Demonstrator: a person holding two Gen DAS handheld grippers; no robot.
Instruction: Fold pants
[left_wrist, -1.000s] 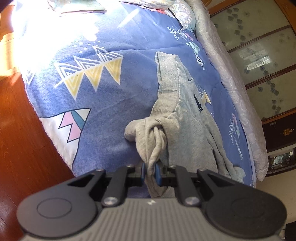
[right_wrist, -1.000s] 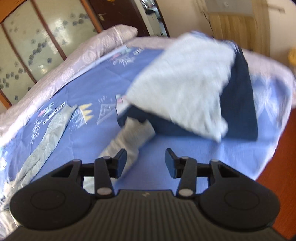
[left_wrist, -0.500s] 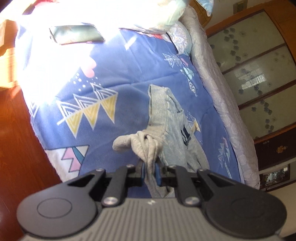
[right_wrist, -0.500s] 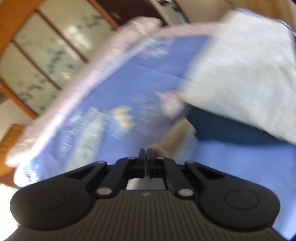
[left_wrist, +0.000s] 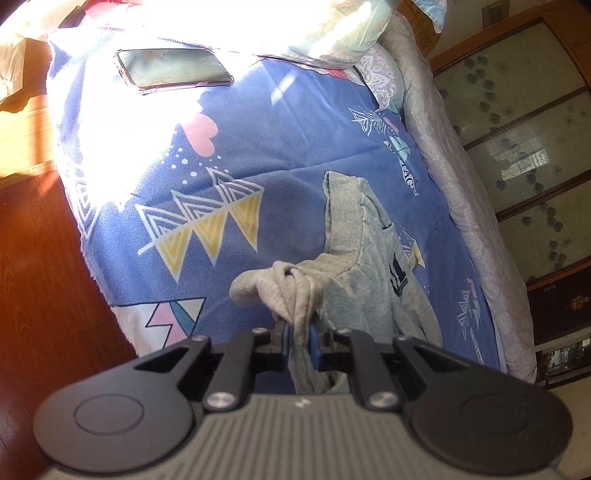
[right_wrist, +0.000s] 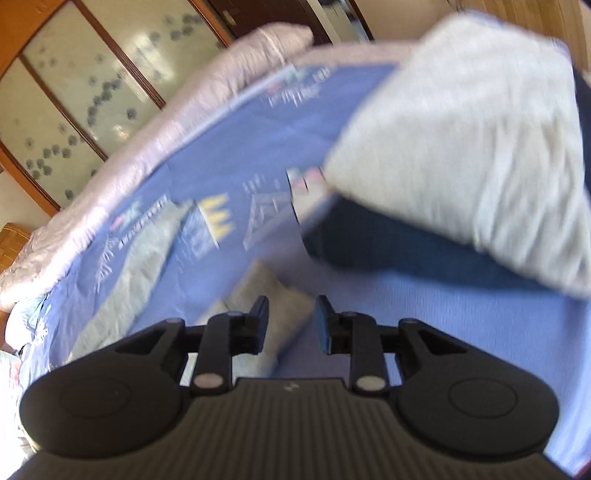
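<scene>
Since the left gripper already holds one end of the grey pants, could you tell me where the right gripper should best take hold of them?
I would grip the flat leg end of the grey pants, lying on the blue bedspread just ahead of the right gripper. Its jaws have just been opening and hold nothing. Come from above and the near side; the end lies flat with a free edge. The left gripper is shut on bunched cloth.

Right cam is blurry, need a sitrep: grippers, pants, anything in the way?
Left gripper shut on bunched grey pants. Right gripper open, fingers just reopening, over a pant leg end, gripping nothing. Folded clothes pile close ahead; phone far off.
</scene>
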